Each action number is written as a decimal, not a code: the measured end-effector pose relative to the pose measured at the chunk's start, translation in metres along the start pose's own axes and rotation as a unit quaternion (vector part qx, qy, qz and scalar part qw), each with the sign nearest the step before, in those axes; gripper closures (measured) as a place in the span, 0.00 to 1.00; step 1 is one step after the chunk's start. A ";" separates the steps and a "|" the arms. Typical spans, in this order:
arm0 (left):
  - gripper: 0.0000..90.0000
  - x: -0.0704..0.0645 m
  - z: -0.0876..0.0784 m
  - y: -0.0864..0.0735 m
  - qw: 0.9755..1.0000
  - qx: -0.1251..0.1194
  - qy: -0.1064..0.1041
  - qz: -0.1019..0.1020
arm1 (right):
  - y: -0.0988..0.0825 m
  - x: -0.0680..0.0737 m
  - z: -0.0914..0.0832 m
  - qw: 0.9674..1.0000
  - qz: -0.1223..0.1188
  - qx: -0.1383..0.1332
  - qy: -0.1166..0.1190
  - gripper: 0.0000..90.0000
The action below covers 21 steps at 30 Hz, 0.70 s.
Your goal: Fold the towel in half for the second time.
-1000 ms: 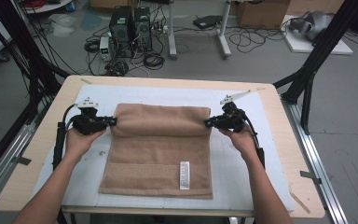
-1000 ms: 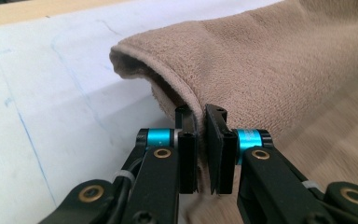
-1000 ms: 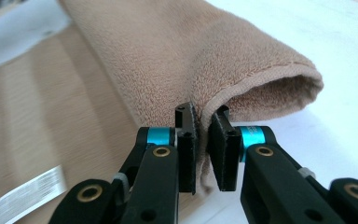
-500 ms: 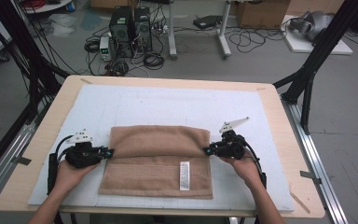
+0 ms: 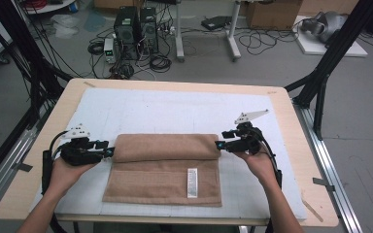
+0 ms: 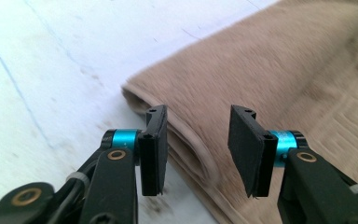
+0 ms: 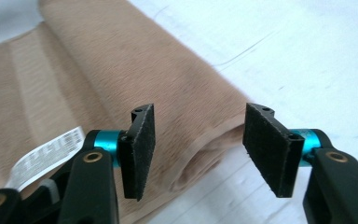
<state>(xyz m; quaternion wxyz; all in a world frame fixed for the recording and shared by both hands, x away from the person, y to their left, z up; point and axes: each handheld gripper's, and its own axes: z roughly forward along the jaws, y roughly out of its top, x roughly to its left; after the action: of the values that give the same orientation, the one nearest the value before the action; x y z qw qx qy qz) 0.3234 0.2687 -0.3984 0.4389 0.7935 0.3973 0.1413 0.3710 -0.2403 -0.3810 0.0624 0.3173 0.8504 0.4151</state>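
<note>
Both tools have just carried the far edge toward me and their jaws have been opening; my left tool [image 5: 108, 151] and right tool [image 5: 218, 145] now stand spread, nothing pinched. The towel [image 5: 165, 167] lies folded mid-worktop [image 5: 281, 104], soft and limp; I'd grip its fold ends.

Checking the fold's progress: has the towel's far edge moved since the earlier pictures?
Yes. The towel has its far edge folded toward the person, now farther from the table's far rim, over its label-bearing near half.
</note>
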 end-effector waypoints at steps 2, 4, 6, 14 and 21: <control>0.58 0.003 0.006 0.008 1.000 0.000 0.015 -0.002 | 0.005 -0.003 0.004 1.000 -0.005 0.003 -0.013 0.46; 0.57 0.006 0.014 0.016 1.000 0.001 0.021 -0.002 | 0.009 -0.008 0.009 1.000 0.001 0.007 -0.021 0.45; 0.54 0.008 0.023 0.023 1.000 0.006 0.028 -0.001 | 0.011 -0.012 0.016 1.000 0.004 0.006 -0.028 0.43; 0.52 0.019 0.069 0.028 0.997 0.066 0.043 -0.019 | 0.012 -0.024 0.050 0.999 0.025 0.040 -0.027 0.41; 0.69 0.025 0.078 0.019 0.994 0.101 0.012 -0.034 | 0.003 -0.030 0.062 0.996 0.052 0.061 0.030 0.63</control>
<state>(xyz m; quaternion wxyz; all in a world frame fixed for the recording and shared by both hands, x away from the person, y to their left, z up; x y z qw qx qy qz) 0.3939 0.2362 -0.4315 0.3565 0.8180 0.4412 0.0956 0.4189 -0.2156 -0.4238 -0.0039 0.3516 0.8582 0.3741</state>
